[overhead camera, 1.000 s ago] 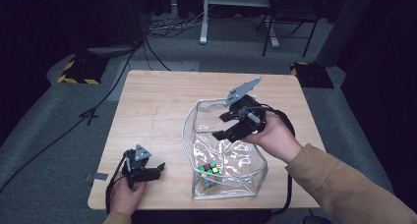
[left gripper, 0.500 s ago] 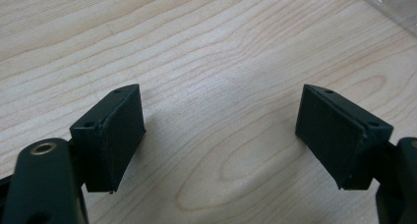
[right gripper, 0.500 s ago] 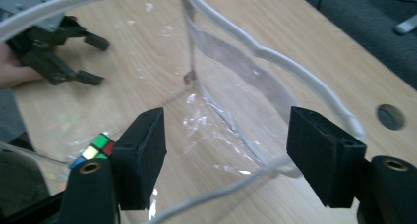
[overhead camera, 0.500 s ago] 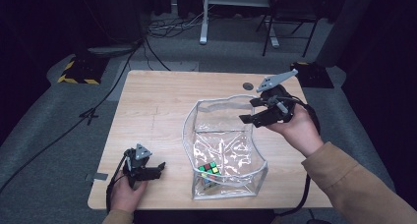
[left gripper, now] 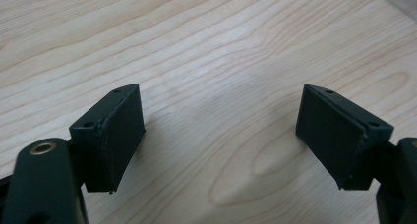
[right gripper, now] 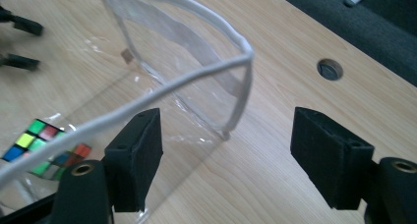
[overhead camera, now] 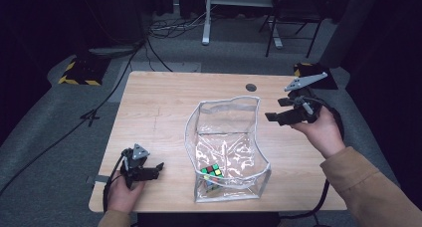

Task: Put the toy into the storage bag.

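A clear plastic pouch (overhead camera: 226,147) with a white rim stands open on the wooden table (overhead camera: 159,107). A colourful puzzle cube (overhead camera: 211,171) lies inside it near the front. My right gripper (overhead camera: 271,115) hovers open just right of the pouch, nothing between its jaws. In the right gripper view the pouch's rim (right gripper: 196,81) crosses ahead of the jaws and the cube (right gripper: 44,143) shows through the plastic at left. My left gripper (overhead camera: 158,167) rests open near the table's front left corner, over bare wood (left gripper: 221,86).
A round cable hole (overhead camera: 251,87) sits in the table at the back right. Beyond the table are a grey floor, cables, a desk frame (overhead camera: 206,18) and a chair (overhead camera: 288,23). Yellow-black striped pads (overhead camera: 74,70) lie on the floor.
My right gripper has drawn back from above the pouch to its right side and out past its rim. The left gripper has stayed put.
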Motion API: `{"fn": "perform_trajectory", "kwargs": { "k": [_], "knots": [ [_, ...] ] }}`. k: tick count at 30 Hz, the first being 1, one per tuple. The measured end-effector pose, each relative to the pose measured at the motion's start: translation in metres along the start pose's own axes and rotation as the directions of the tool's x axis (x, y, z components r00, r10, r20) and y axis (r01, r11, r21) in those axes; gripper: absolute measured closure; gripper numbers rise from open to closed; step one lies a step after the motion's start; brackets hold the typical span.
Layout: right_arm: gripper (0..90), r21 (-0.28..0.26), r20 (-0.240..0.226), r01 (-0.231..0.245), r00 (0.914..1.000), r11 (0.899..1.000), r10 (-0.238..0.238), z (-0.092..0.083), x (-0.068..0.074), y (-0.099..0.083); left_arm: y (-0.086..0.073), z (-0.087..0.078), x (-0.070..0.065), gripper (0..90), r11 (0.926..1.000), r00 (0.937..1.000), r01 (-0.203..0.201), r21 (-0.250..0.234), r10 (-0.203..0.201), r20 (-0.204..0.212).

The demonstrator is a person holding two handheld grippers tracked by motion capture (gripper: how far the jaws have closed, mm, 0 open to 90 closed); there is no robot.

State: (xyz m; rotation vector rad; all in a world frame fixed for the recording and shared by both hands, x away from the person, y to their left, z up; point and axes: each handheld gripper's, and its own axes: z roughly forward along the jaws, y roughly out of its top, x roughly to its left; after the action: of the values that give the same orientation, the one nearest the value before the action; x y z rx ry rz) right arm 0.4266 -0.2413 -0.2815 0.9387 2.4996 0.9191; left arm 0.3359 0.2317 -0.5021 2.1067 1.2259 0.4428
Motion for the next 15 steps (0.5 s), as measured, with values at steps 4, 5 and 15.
{"fn": "perform_trajectory", "kwargs": {
  "k": [4,5,15],
  "knots": [
    [28.2,0.003,0.024,-0.046,0.9986,0.999,0.046,0.001,-0.013,-0.012,0.000,0.000,0.001,18.7,1.0000,1.0000,-0.005,-0.001,0.005,-0.004],
    [28.2,0.006,0.032,-0.056,0.9980,0.998,0.055,0.001,-0.015,-0.015,0.000,0.000,0.001,18.6,1.0000,1.0000,-0.004,-0.001,0.004,-0.004],
    [14.9,0.019,0.035,-0.192,0.9808,0.981,0.192,0.000,-0.047,-0.052,0.000,0.000,0.001,18.6,1.0000,1.0000,-0.005,0.000,0.005,-0.002]
  ]
}}
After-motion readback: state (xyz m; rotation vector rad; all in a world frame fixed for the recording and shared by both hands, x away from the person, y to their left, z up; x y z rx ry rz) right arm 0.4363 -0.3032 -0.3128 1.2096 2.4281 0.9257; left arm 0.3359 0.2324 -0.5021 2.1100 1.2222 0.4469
